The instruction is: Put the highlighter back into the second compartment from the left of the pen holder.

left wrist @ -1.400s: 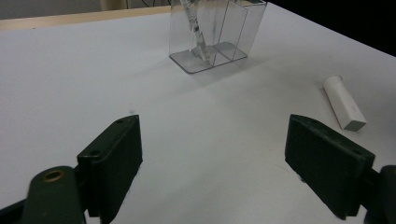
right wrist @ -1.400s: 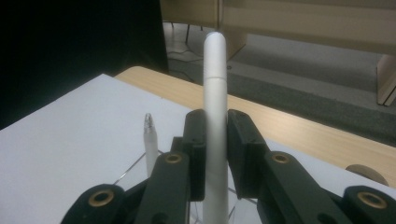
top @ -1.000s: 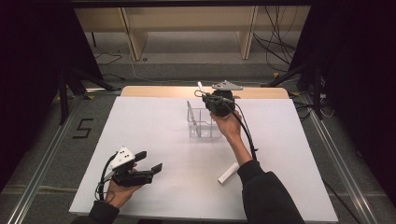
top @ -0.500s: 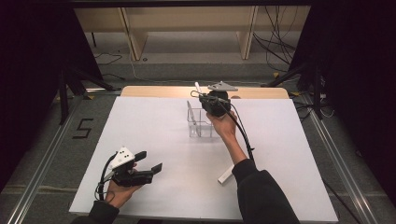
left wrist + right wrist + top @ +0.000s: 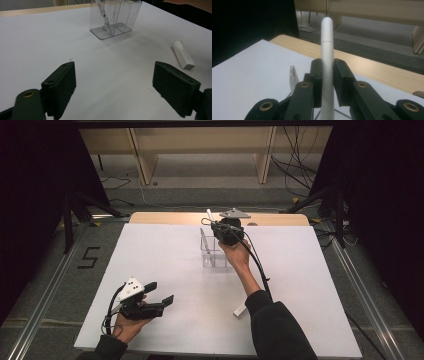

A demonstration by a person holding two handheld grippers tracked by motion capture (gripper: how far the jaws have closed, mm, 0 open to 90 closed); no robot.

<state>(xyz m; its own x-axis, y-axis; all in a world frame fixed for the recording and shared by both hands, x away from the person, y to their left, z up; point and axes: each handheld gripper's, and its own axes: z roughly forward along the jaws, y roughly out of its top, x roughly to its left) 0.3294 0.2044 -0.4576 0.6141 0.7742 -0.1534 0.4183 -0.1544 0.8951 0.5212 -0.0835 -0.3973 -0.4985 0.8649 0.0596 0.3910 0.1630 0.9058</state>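
Here, white tube upright (rounded end up), right gripper clamped

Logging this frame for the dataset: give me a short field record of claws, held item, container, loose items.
right claw: shut on white pen, upright, above the organizer
left claw: open, holds nothing, low over the table's near left
clear organizer: divided, a clear pen leaning inside
loose item: white tube lying on table beside the person's right forearm
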